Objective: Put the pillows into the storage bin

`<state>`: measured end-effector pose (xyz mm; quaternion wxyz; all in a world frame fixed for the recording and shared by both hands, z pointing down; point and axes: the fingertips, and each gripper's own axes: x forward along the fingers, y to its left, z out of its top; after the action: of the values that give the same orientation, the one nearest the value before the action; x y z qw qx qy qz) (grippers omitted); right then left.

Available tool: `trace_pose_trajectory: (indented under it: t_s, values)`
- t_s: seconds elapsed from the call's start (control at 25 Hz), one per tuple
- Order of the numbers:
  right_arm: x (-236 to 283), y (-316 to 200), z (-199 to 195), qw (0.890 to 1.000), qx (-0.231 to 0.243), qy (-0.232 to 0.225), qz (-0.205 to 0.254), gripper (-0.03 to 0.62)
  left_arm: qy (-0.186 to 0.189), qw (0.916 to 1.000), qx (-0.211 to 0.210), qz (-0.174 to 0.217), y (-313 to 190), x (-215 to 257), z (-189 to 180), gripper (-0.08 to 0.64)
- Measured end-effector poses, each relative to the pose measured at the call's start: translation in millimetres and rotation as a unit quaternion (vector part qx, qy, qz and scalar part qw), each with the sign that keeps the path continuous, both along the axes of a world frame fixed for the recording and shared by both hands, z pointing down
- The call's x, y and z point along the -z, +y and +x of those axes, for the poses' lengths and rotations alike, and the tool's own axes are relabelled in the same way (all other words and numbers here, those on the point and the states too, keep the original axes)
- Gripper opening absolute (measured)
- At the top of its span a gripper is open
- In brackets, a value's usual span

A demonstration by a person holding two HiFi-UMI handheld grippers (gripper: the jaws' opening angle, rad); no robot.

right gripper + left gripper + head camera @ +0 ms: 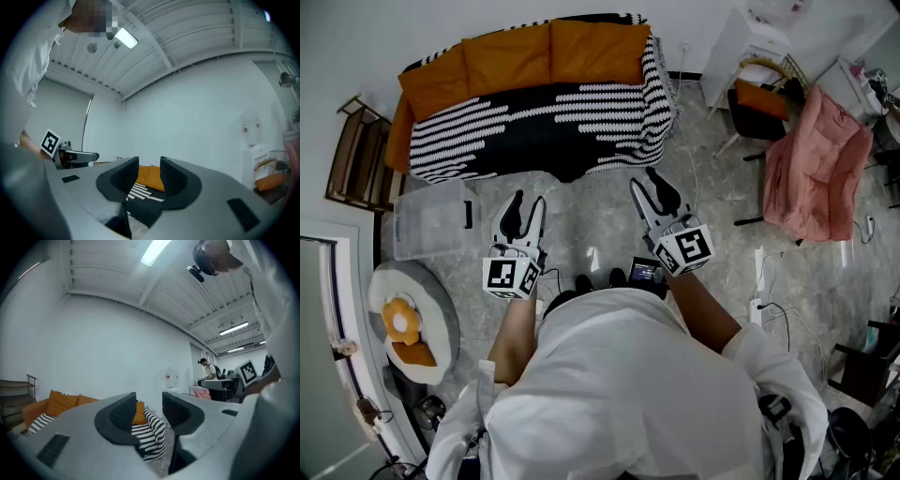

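Fingers on the left gripper [530,202] and right gripper [645,180] stand parted and empty, so no pillow seems moved yet. Just ahead on the floor the clear storage bin [431,220] looks empty. Beyond it the orange pillows [525,56] line the back of the striped sofa [544,127], with nothing blocking the way and a pink armchair [820,169] well off to the right.

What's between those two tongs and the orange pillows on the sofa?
In the head view, only bare grey floor and the sofa's striped blanket separate the left tongs and right tongs from the orange pillows.
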<state>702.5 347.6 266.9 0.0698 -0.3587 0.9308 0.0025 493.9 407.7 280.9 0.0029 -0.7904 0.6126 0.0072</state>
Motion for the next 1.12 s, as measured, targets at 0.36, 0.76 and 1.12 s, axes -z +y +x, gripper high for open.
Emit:
trace_pose_trajectory:
  t_s: [0.36, 0.76, 1.12]
  values:
    - [1, 16, 3, 1.0, -0.002, 0.008, -0.003, 0.161, 0.0, 0.9999, 0.012, 0.007, 19, 12, -13, 0.17]
    - [8, 22, 14, 1.0, -0.011, -0.006, 0.008, 0.16, -0.005, 1.0, 0.001, 0.005, 26, 15, -4, 0.163]
    - [5, 20, 25, 1.0, -0.021, 0.007, 0.004, 0.16, -0.008, 1.0, 0.004, 0.004, 24, 18, 3, 0.163]
